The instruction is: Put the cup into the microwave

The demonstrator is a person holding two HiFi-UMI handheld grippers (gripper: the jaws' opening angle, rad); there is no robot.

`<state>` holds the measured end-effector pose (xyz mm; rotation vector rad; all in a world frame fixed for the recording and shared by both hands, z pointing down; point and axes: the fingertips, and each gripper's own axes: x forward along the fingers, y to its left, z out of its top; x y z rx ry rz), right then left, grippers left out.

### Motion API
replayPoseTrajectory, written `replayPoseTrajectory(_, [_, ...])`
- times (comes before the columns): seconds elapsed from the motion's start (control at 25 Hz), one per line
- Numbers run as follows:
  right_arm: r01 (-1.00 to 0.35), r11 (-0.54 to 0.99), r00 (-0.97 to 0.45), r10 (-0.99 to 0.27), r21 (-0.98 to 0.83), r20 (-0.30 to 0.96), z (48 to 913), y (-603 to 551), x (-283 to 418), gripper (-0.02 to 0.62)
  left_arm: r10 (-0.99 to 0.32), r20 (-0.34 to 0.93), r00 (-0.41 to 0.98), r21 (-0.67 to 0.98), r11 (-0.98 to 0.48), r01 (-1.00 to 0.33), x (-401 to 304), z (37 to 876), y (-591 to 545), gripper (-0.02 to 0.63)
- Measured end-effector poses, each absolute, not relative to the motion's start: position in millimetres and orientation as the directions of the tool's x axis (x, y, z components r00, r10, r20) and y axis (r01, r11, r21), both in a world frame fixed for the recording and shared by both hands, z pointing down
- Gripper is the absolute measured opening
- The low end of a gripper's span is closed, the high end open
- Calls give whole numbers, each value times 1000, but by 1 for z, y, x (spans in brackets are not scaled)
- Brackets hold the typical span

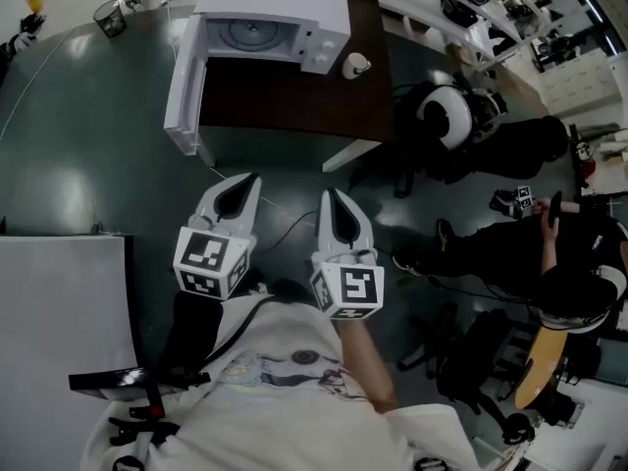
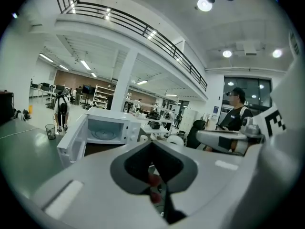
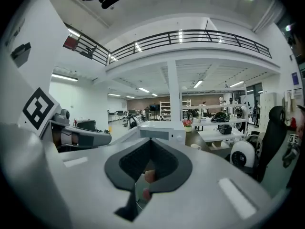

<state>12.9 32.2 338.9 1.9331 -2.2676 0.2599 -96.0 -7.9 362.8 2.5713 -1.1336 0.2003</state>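
Microwave (image 1: 294,29): white, on the dark table (image 1: 285,101), door (image 1: 184,86) swung open.
Cup (image 1: 355,64): white, on the table just right of the microwave, outside it.
Left gripper (image 1: 245,186), right gripper (image 1: 332,204): side by side, well short of the microwave; jaws closed together, nothing held.

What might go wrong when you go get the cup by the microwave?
The cup stands beside the microwave, near the table's side; a clumsy push might knock it off. The door sticks out wide open, so the left tongs may bump it. Left and right tongs are shut; they must open first.
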Motion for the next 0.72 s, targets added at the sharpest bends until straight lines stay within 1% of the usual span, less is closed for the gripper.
replayPoseTrajectory(0.16, [-989,140,-147,-956,-46,254,349,18,11,2,-667,279,691,251,-643,-723,-93,373,-21,0])
replayPoseTrajectory(0.44, [-986,154,-167,-947,-67,273,363,-27,21,2,-674,313,669,251,-621,-743,-84,386,-60,0])
replayPoseTrajectory(0.64, [-967,233,-251,-932,-99,262,399,-92,32,2,-716,324,618,228,-575,-786,-68,417,-113,0])
replayPoseTrajectory(0.72, [-959,261,-281,-927,-112,247,391,-119,36,2,-733,328,596,219,-555,-803,-62,411,-138,0])
